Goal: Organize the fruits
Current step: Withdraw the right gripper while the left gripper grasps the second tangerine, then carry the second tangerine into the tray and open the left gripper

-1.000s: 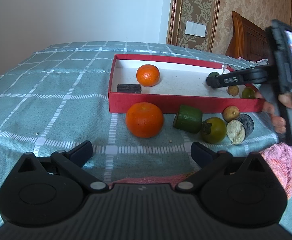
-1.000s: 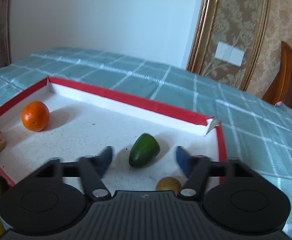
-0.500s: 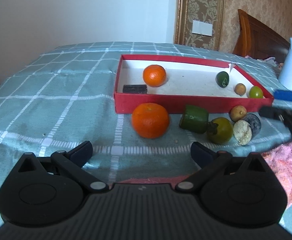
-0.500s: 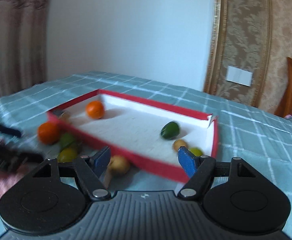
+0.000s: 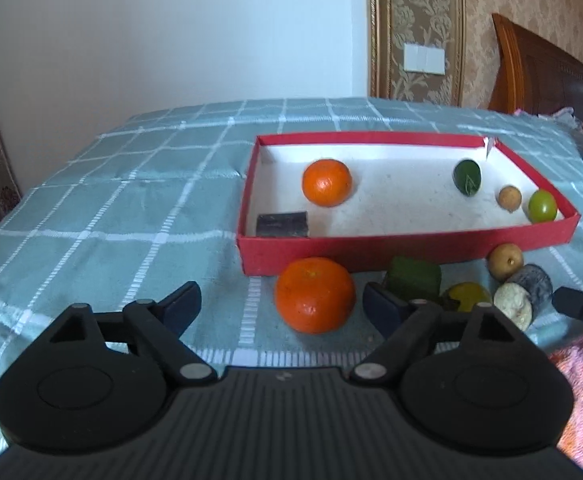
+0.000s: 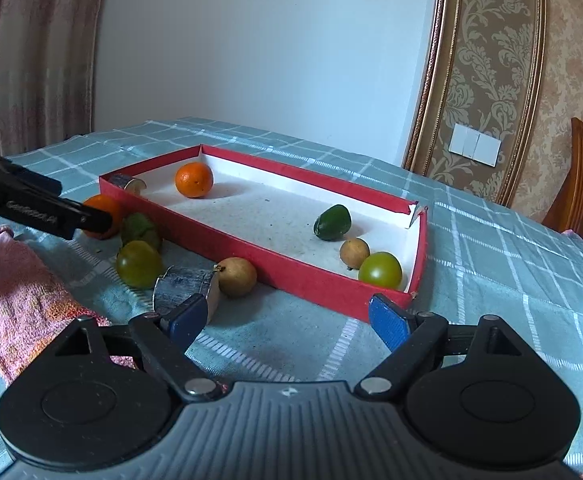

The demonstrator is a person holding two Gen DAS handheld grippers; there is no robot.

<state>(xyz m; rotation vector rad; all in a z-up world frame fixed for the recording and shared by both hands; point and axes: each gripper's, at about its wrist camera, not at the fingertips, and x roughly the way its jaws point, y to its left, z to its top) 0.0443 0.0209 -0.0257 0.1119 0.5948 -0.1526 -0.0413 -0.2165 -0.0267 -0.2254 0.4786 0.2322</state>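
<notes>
Your right gripper (image 6: pixel 287 320) has backed out of the tray (image 5: pixel 403 246), leaving the avocado (image 5: pixel 467 177) inside; your left gripper (image 5: pixel 281 306) has closed on the orange (image 5: pixel 314 295). Both are wide open, holding nothing. The loose fruit hugs the tray's near wall for short lifts; the pink towel (image 6: pixel 19 292) crowds your approach

The red box (image 6: pixel 291 268) looked like matt cardboard, white and speckled inside. The checked cover (image 5: pixel 131 208) was soft cloth. The pink towel (image 6: pixel 19 284) was fuzzy. The oranges (image 5: pixel 314 295) had shiny, bumpy skin.
</notes>
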